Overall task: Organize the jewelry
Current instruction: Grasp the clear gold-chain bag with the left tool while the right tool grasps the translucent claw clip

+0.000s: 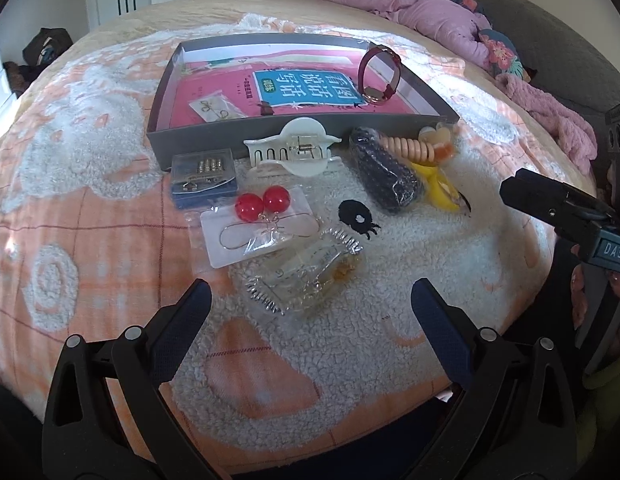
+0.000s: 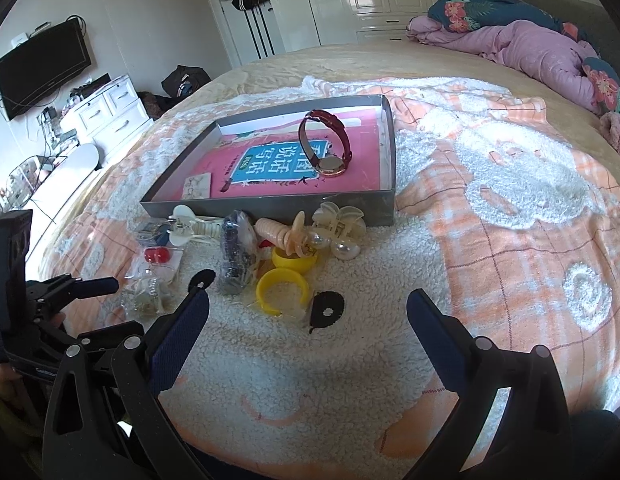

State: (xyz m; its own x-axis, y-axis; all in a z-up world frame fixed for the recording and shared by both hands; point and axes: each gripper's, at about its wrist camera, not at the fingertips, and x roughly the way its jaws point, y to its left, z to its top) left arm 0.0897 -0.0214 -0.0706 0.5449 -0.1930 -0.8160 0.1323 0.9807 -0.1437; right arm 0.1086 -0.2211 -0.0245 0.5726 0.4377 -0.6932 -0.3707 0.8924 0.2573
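The jewelry lies in a loose heap on the fleecy blanket (image 1: 450,280), just in front of the near wall of the grey tray (image 2: 270,204), and only a red-strapped watch (image 2: 330,148) and a small card of earrings (image 1: 214,106) are inside the tray so far, so most of the sorting looks still to be done. The left gripper (image 1: 310,300) hangs with its fingers spread wide and nothing between them; just ahead of their tips, roughly centred in the gap, sits a clear packet with a gold piece (image 1: 310,276), and beyond it, toward the left finger, a card with two red ball earrings (image 1: 262,216). The right gripper (image 2: 308,320) is likewise wide open and empty; a yellow bangle (image 2: 282,290) lies straight ahead of its fingers, slightly nearer the left one. Farther out are a dark beaded piece in wrap (image 1: 386,172), a peach coil hair tie (image 1: 410,148), a white claw clip (image 1: 294,152) and a small blue box (image 1: 204,178), all close to the tray wall. To do the pickup well, I would judge it best to take the nearest single item, come down with the fingers straddling it squarely, press lightly into the soft pile so the tips get under the edge, and close slowly, since the slick packet could slide or drag the earring card along.
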